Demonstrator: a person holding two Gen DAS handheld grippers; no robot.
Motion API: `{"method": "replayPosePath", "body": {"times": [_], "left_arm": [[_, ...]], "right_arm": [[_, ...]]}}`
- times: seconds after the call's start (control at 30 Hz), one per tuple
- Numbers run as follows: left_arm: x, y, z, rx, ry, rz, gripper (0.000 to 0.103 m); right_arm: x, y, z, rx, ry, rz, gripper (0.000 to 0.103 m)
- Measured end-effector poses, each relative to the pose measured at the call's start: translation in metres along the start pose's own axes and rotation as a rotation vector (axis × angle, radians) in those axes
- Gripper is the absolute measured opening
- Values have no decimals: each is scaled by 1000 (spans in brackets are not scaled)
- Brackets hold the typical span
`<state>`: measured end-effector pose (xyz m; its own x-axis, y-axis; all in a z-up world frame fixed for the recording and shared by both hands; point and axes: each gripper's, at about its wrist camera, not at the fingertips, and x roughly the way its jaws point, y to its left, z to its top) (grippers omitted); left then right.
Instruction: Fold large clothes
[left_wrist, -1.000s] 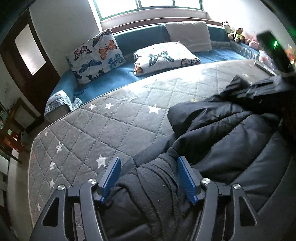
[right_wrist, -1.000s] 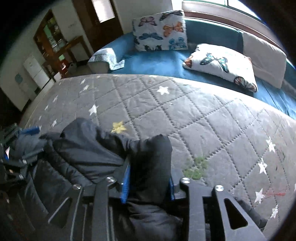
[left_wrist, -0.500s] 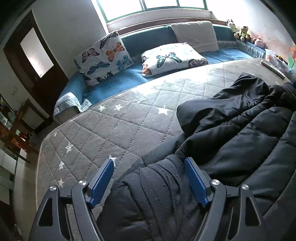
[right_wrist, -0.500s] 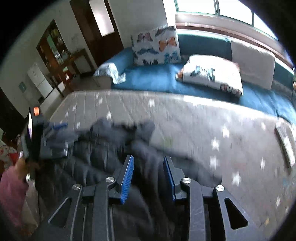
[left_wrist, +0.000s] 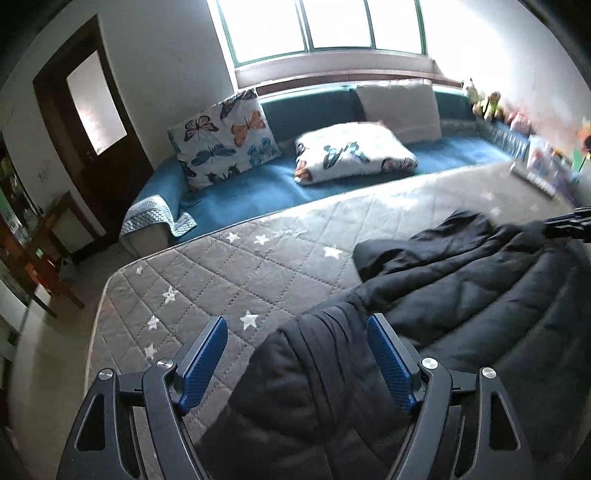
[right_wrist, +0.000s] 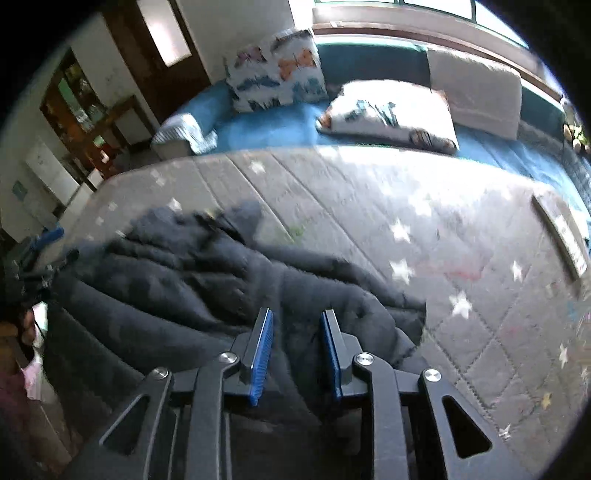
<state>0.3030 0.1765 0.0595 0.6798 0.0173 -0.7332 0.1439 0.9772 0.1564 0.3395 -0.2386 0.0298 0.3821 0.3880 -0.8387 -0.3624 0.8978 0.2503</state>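
A black padded jacket (left_wrist: 461, 295) lies crumpled on the grey star-quilted bed (left_wrist: 240, 273). My left gripper (left_wrist: 297, 319) hovers over its near bunched end. Its jaws are closing; fabric lies between them, but the left pad stands clear over the quilt. In the right wrist view, which is blurred, the jacket (right_wrist: 184, 273) stretches away to the left. My right gripper (right_wrist: 297, 313) is closing its narrow jaws on a fold of it. The left gripper's blue finger (right_wrist: 44, 240) shows at the far left there. The right gripper's dark frame (left_wrist: 569, 225) shows at the jacket's far end.
Two butterfly pillows (left_wrist: 225, 140) (left_wrist: 354, 151) and a plain cushion (left_wrist: 399, 107) sit on the blue bench (left_wrist: 258, 192) behind the bed. A flat remote-like object (right_wrist: 561, 229) lies near the bed's right edge. A dark door (left_wrist: 92, 122) is at the left.
The left gripper has lifted back from the jacket and its jaws stand wider. The right gripper has risen and swung across the bed with the jacket fold, its jaws narrower.
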Motion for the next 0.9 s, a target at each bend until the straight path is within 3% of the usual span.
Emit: {"method": "replayPosePath", "body": {"times": [0.13, 0.27, 0.37, 0.47, 0.53, 0.6, 0.67, 0.8, 0.9], "left_arm": [[-39, 3, -10, -49, -25, -107, 79], [-57, -2, -26, -56, -16, -186, 71], [-51, -7, -38, -53, 21, -212, 70], [-32, -6, -50, -50, 72, -208, 69], [-20, -2, -57, -71, 88, -229, 69], [-12, 2, -60, -99, 91, -240, 69], [-1, 10, -63, -161, 114, -275, 69], [12, 18, -62, -205, 145, -290, 69], [10, 16, -58, -195, 155, -273, 69]], "right_arm": [[-6, 29, 11, -38, -8, 86, 28], [22, 59, 18, -94, 27, 108, 28], [59, 61, 17, -100, 93, 51, 28], [84, 45, 11, -45, 148, 65, 28], [87, 37, 12, -7, 153, 82, 20], [89, 30, 13, 11, 163, 65, 4], [93, 22, 12, 32, 171, 73, 1], [90, 21, 10, 51, 158, 90, 1], [70, 33, 8, 4, 127, 45, 7]]}}
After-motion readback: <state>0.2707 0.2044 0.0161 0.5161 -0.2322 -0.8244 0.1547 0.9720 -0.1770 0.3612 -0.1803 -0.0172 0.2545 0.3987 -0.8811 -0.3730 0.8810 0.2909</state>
